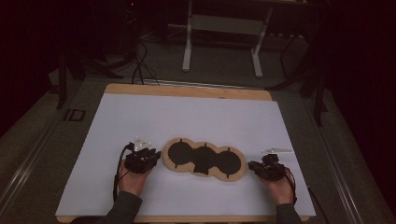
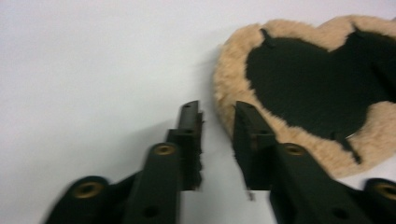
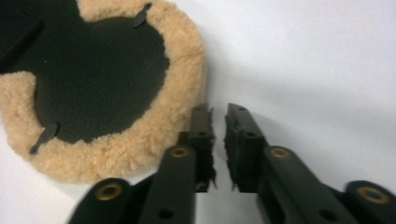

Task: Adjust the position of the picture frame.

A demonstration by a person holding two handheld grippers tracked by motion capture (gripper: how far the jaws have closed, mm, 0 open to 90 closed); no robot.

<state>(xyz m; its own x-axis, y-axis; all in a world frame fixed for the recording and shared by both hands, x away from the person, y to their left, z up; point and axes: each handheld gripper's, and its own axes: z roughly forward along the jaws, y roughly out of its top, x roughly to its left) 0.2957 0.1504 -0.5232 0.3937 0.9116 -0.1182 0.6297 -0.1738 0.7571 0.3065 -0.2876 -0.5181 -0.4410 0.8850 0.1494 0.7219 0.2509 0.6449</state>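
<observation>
Fingers of our left gripper (image 1: 150,156) and right gripper (image 1: 254,166) stand slightly apart, empty, flanking the tan fleece-rimmed black three-lobed pad (image 1: 204,159) on the white surface (image 1: 187,116).

Work surface is a white sheet (image 1: 187,116) laid over a wooden board (image 1: 187,90); the wood peeks out along the far edge and as a thin strip at the near edge. Sheet looks plain and flat, no marks I can make out. Behind it there's a white table frame (image 1: 223,42) w/ two legs standing on the grey floor (image 1: 224,74), well back from the board. Some dark cables (image 1: 140,63) trail across the floor to the left of that frame. Dark stand legs on both sides, left (image 1: 63,79) and right (image 1: 320,88). Rest of the bg is too dark to tell.
</observation>
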